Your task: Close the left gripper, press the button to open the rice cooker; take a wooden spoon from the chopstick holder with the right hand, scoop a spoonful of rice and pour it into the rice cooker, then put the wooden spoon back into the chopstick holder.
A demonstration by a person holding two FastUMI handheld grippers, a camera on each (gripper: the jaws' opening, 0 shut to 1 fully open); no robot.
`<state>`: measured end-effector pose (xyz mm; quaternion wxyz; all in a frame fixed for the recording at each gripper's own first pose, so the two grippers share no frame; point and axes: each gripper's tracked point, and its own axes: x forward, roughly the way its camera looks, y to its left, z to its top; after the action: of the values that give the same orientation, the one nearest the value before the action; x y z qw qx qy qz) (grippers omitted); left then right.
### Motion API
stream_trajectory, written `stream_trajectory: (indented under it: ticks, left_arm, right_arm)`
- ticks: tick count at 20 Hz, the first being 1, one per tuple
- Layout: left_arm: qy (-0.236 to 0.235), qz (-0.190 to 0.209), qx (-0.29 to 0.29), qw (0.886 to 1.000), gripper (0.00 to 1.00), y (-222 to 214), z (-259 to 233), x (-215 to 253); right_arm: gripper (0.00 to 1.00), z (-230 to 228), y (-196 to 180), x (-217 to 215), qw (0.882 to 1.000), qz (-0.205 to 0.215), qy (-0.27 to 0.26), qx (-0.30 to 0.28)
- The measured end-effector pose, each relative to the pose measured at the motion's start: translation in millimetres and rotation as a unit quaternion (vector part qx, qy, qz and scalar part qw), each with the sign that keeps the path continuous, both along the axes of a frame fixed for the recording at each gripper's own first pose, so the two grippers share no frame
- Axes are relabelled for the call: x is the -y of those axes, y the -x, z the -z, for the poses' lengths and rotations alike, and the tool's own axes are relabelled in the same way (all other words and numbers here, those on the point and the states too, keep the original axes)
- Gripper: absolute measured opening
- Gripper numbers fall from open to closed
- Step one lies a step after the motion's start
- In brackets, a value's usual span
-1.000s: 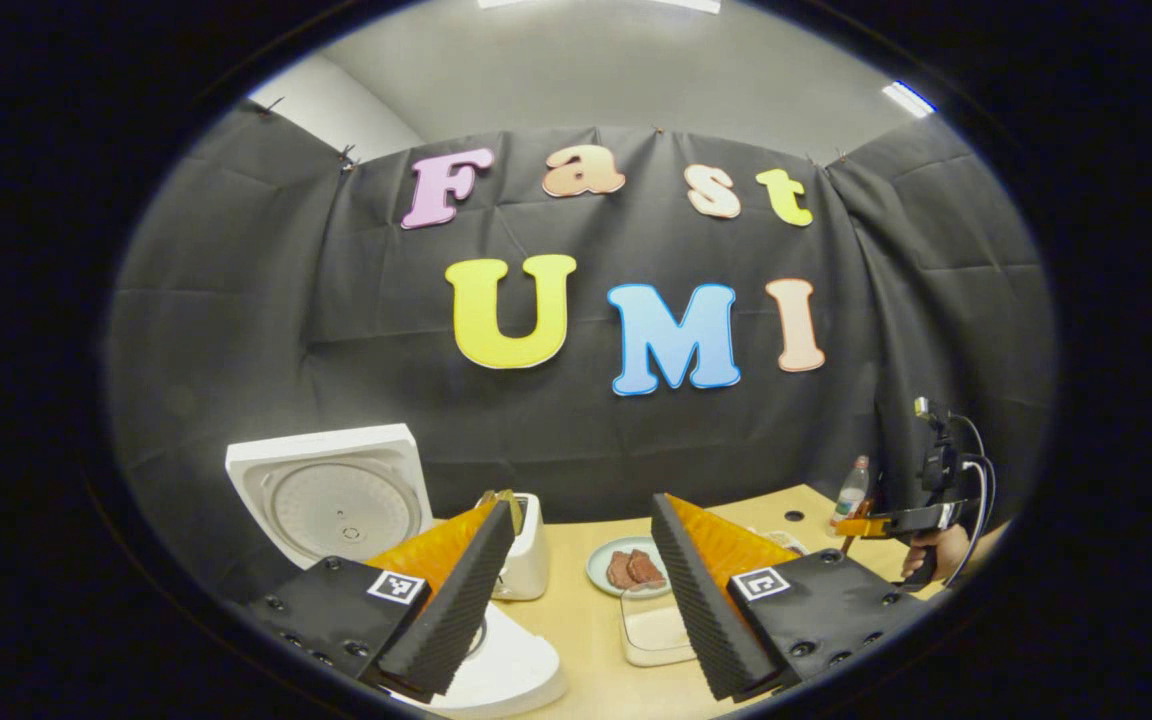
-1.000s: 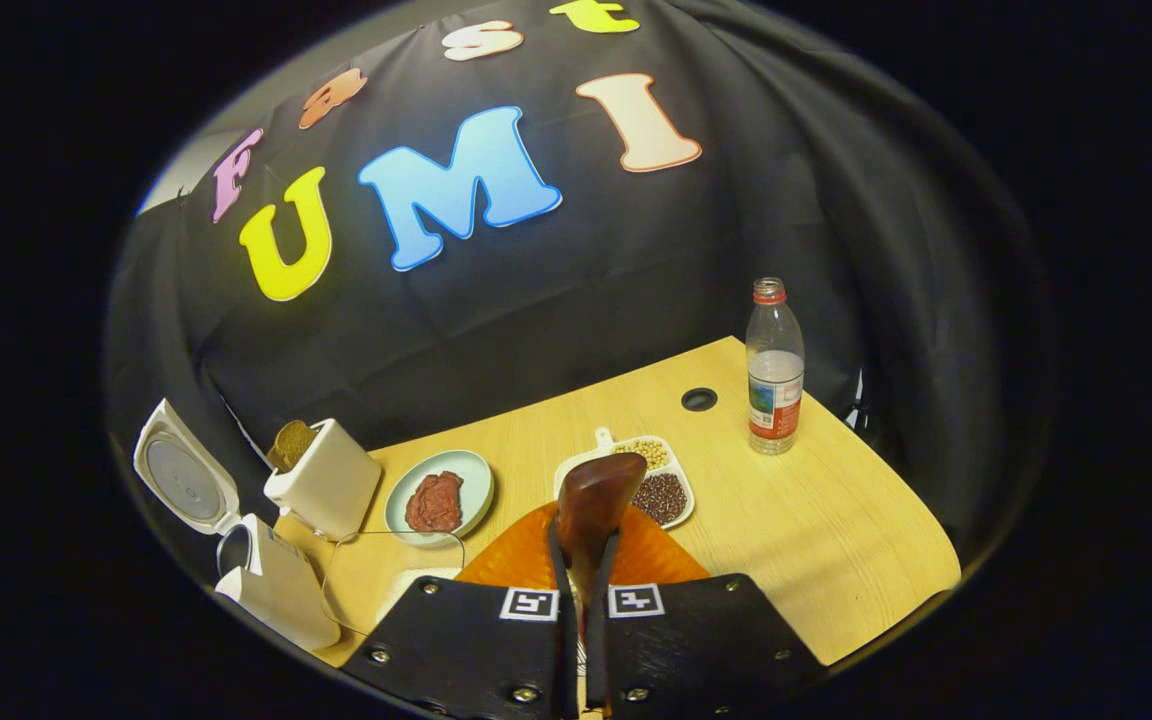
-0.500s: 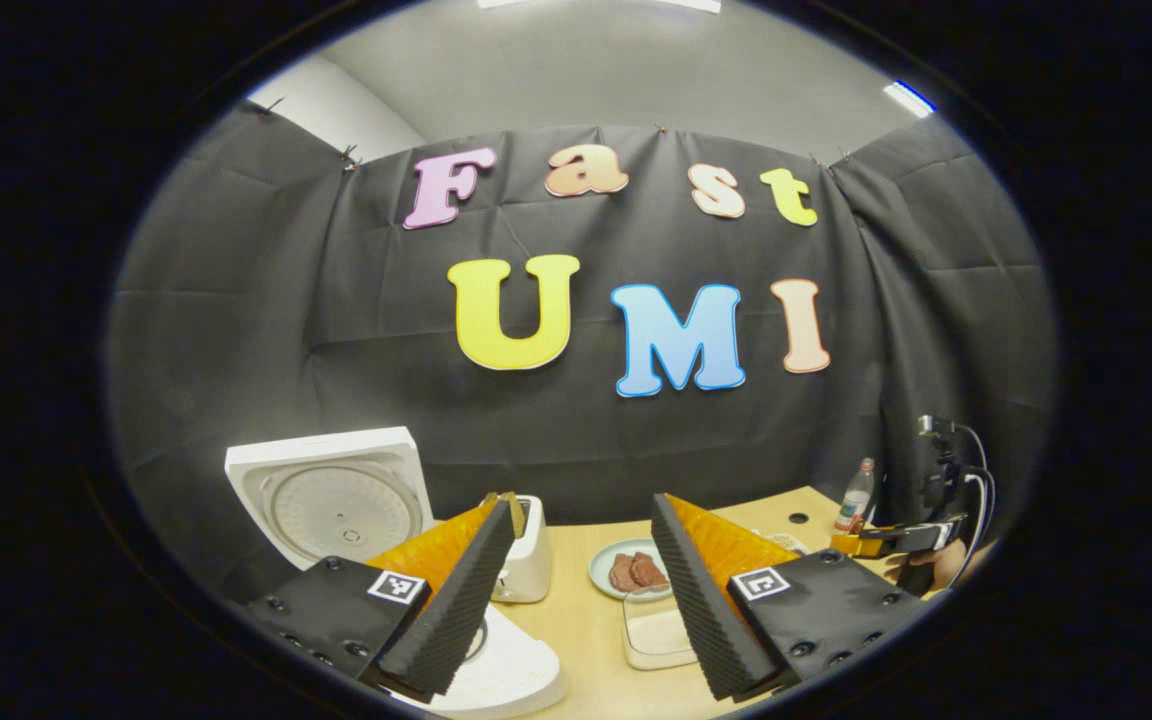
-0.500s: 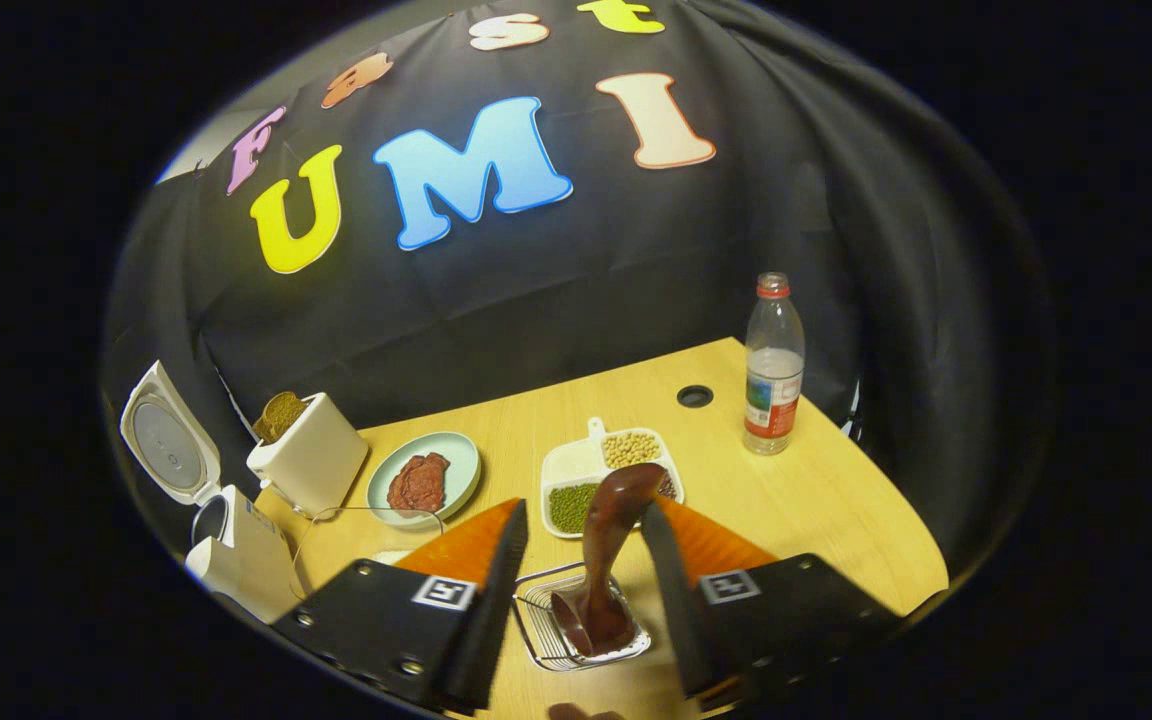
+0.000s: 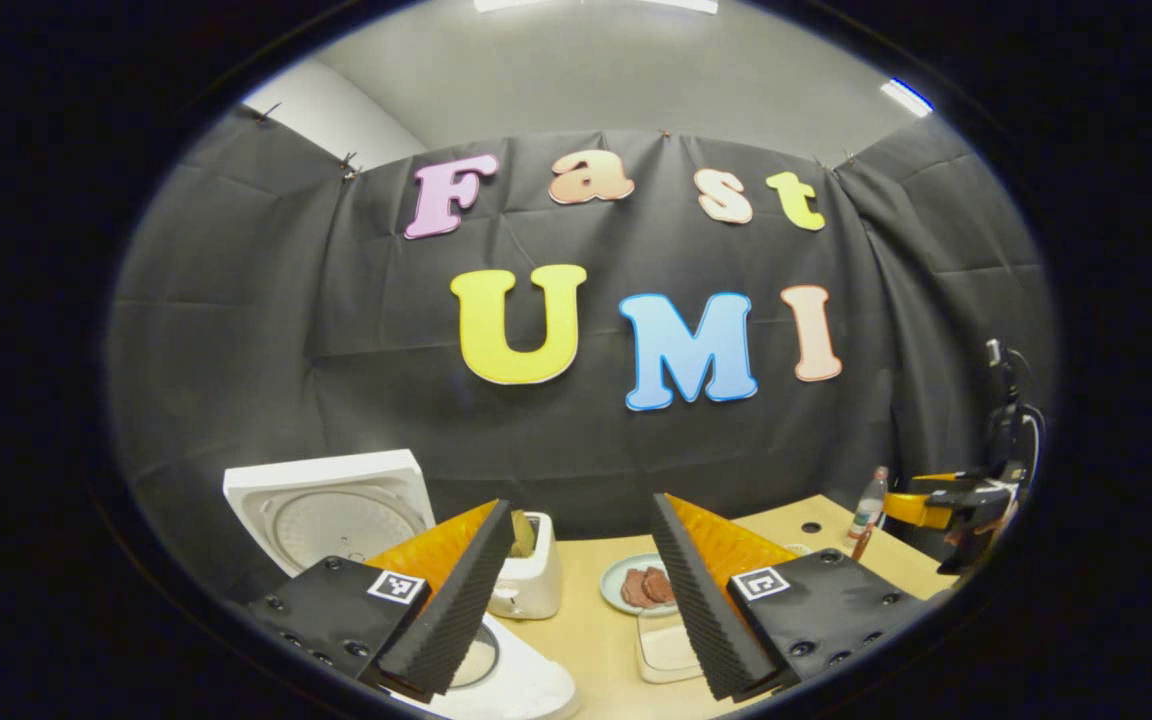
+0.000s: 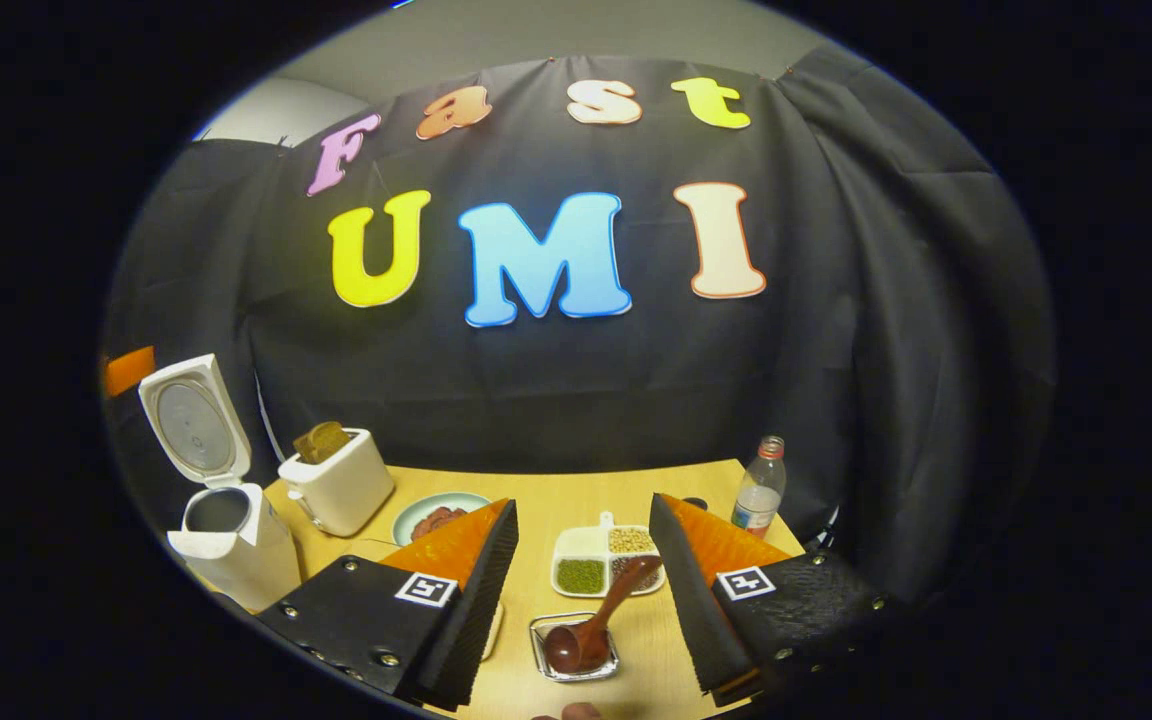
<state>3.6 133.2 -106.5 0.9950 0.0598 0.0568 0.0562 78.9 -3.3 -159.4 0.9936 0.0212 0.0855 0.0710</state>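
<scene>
Right gripper [image 6: 576, 600]: jaws wide apart, gripping nothing, hovering above the near edge of the table [image 6: 536, 500]. Wooden spoon [image 6: 591, 625] sits below and between the fingers, standing tilted in the wire chopstick holder [image 6: 576, 655], handle leaning toward the far right over the divided bean tray [image 6: 596, 560]. It looks put back, so the step in hand is most likely clearing away.

To do that well: lift straight up, keep both fingers off the leaning handle, no sideways drift, since a nudge could tip the light wire holder.

Left gripper [image 5: 576, 600]: also spread open and empty, hanging just over the rice cooker [image 5: 516, 685] at near left.

Further out: cooker lid [image 6: 191, 420] stands open, pot [image 6: 218, 510] exposed; whether there is rice inside, cannot tell. Toaster [image 6: 336, 485] next to it, then a plate of meat [image 6: 436, 515]. Water bottle [image 6: 758, 495] at the far right corner.
</scene>
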Motion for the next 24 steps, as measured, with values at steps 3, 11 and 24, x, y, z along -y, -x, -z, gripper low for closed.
stream_trajectory:
  ticks: [3,11,24]
  left_arm:
    - [-0.015,-0.034,-0.002,0.999,0.91,-9.1,-10.0,-33.7]
    - [0.031,-0.107,0.035,0.993,0.95,-24.9,-51.8,-143.7]
    - [0.058,-0.205,0.033,0.977,0.96,-98.3,-34.8,-303.5]
  right_arm:
    - [0.80,-5.8,0.8,-14.0,1.000,-0.012,-0.009,0.003]
    - [0.80,1.5,0.3,-23.1,1.000,-0.014,-0.014,-0.024]
    - [0.80,-0.6,-14.7,-30.1,0.999,-0.015,0.003,-0.032]
